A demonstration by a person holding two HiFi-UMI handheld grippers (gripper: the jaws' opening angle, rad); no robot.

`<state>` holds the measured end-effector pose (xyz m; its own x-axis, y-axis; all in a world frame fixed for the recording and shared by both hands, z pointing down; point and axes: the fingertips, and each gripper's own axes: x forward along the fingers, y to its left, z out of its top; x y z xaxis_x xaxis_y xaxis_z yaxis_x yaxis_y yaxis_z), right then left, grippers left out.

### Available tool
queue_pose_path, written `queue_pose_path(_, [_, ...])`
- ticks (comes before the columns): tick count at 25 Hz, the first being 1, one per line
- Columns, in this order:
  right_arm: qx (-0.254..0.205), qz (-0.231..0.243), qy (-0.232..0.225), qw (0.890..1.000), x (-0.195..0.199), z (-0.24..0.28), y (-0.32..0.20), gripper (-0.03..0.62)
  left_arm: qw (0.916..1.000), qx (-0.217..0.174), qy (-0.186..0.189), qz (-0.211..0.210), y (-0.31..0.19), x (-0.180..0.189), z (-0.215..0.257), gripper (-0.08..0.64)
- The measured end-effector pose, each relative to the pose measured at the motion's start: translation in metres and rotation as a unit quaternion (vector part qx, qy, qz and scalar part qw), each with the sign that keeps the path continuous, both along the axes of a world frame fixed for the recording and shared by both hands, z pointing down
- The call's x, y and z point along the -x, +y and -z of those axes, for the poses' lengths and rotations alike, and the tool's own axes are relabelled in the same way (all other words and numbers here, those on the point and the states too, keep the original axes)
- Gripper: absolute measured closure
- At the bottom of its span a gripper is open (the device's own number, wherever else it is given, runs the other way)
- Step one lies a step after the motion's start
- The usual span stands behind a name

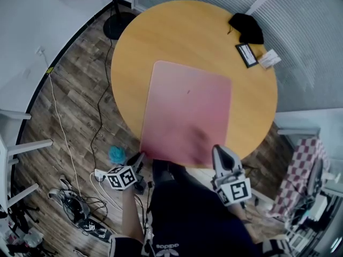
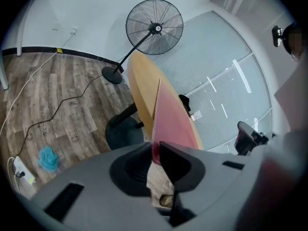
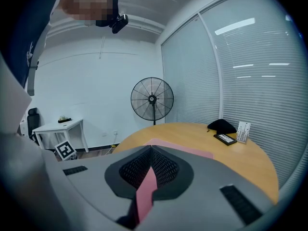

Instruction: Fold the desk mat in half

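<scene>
A pink desk mat [image 1: 187, 111] lies flat on a round wooden table [image 1: 177, 31], its near edge at the table's rim. My left gripper [image 1: 141, 156] is at the mat's near left corner. In the left gripper view the left gripper [image 2: 156, 146] has its jaws pinched on the thin edge of the mat [image 2: 168, 114]. My right gripper [image 1: 220, 150] is at the near right corner. In the right gripper view the right gripper [image 3: 150, 151] is shut, with a strip of the mat [image 3: 144, 191] running back between its jaws.
At the table's far right lie a black pouch [image 1: 247, 27], a dark card [image 1: 246, 55] and a white card [image 1: 269, 59]. A standing fan [image 2: 154, 27] is beyond the table. On the floor at left are cables, a power strip [image 1: 99, 174] and a blue thing [image 1: 117, 154].
</scene>
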<state>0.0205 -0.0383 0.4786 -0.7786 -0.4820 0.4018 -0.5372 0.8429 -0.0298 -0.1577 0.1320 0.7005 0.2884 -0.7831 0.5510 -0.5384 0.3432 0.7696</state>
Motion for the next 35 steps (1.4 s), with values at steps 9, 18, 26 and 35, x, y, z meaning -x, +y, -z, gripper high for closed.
queue_pose_path(9, [-0.017, -0.009, -0.009, 1.0, 0.009, 0.006, 0.0, 0.591, 0.9987, -0.051, -0.006, -0.005, -0.009, 0.005, 0.049, 0.543])
queue_pose_path(18, [-0.034, -0.053, -0.036, 0.997, 0.005, 0.019, -0.007, 0.591, 0.9921, -0.119, -0.031, -0.026, -0.069, 0.011, 0.102, 0.543])
queue_pose_path(26, [-0.056, -0.116, -0.055, 0.99, -0.02, 0.028, -0.024, 0.591, 0.9808, -0.163, -0.061, -0.087, -0.15, 0.01, 0.135, 0.543])
queue_pose_path(35, [-0.06, -0.149, -0.059, 0.985, -0.058, 0.028, -0.057, 0.591, 0.9737, -0.176, -0.084, -0.118, -0.213, -0.012, 0.147, 0.543])
